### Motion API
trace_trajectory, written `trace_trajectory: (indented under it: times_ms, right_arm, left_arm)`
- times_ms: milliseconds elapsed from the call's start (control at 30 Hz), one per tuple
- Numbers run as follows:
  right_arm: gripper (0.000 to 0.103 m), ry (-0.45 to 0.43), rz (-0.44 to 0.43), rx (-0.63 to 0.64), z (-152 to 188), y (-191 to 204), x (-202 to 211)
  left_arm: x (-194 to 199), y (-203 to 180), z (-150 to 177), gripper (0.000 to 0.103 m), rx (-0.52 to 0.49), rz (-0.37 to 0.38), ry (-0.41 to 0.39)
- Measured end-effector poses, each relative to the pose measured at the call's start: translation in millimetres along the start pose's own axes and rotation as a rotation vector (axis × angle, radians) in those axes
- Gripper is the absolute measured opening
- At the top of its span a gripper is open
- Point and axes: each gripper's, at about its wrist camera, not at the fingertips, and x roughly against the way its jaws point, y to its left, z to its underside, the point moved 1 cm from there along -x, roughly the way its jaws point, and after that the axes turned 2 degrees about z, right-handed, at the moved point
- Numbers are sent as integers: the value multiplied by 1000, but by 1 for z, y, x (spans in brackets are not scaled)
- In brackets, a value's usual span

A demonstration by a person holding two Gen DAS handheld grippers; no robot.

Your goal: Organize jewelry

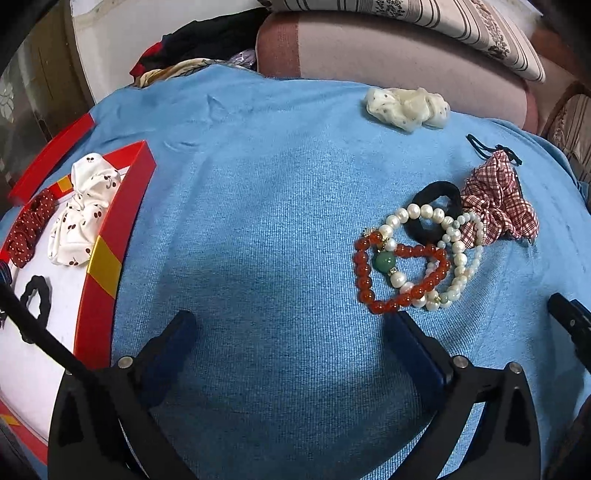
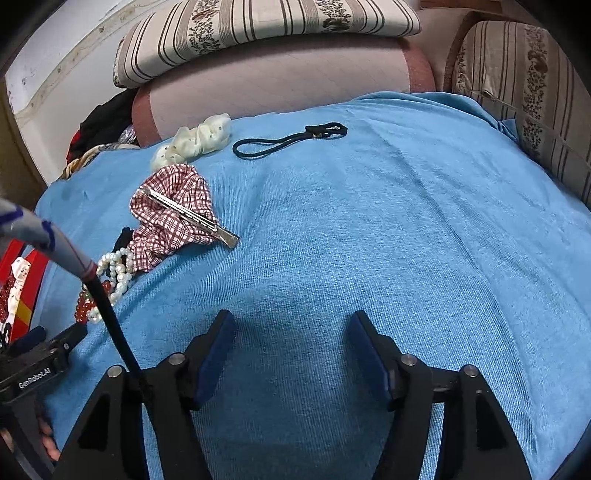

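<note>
A red bead bracelet (image 1: 388,293) and pearl bracelets (image 1: 458,258) lie tangled on the blue cloth (image 1: 277,221), over a black hair tie (image 1: 424,225) and beside a red plaid scrunchie (image 1: 495,206). My left gripper (image 1: 291,325) is open and empty, just left of and below the bracelets. A red-rimmed white tray (image 1: 122,229) at left holds a cherry-print scrunchie (image 1: 83,218), a red dotted scrunchie (image 1: 29,229) and a small black tie (image 1: 35,295). My right gripper (image 2: 291,325) is open and empty over bare cloth. The plaid scrunchie (image 2: 166,221) carries a metal clip (image 2: 192,218).
A cream scrunchie (image 1: 406,105) lies at the far edge of the cloth. A thin black elastic band (image 2: 288,142) lies beyond it in the right wrist view. Cushions and striped pillows (image 2: 258,29) stand behind. Dark clothes (image 1: 199,40) are piled at back left.
</note>
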Motion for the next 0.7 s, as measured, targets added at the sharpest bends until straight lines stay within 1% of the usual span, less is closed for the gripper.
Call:
trace_trajectory:
  times_ms: [67,300,467,700]
  right_arm:
    - [72,3,5,8,0,2,0]
    - [76,14,12,26,-1,4,-5]
    - [78,31,59,70,-1,13,-8]
    - [82,43,87,66,-2,14,-10]
  left_arm:
    - [0,0,1,103,-2,-3,-11]
    - [1,0,2,103,-5,-6,-9]
    - [1,0,2,103,-4,-5,-9]
    - [1,-1,2,103,-3,-6,-9]
